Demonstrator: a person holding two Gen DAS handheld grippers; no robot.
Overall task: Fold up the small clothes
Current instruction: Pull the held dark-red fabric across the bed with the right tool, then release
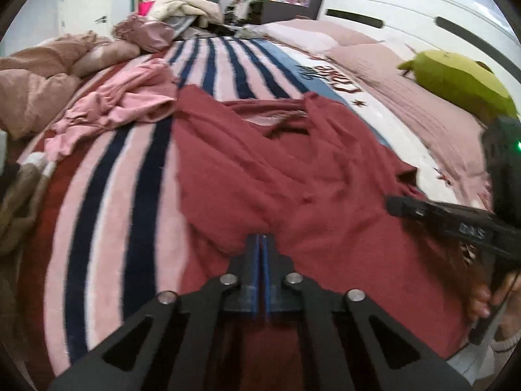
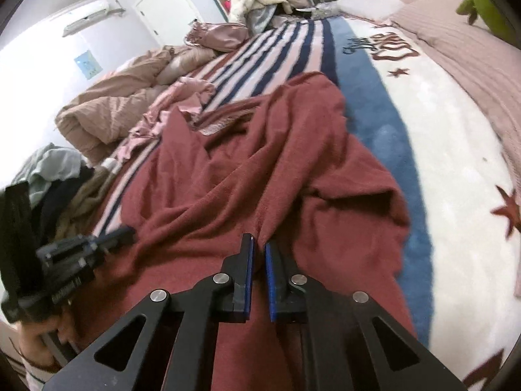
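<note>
The dark red garment (image 1: 293,176) lies spread on the striped blanket (image 1: 97,228) of the bed. The left tool (image 1: 261,239) is pinched closed on its near edge; the right tool (image 2: 259,244), narrowly parted, grips a fold of the same cloth.

Left gripper (image 1: 261,244) fingers pressed together; right gripper (image 2: 259,251) fingers nearly closed, pinching cloth between them
</note>
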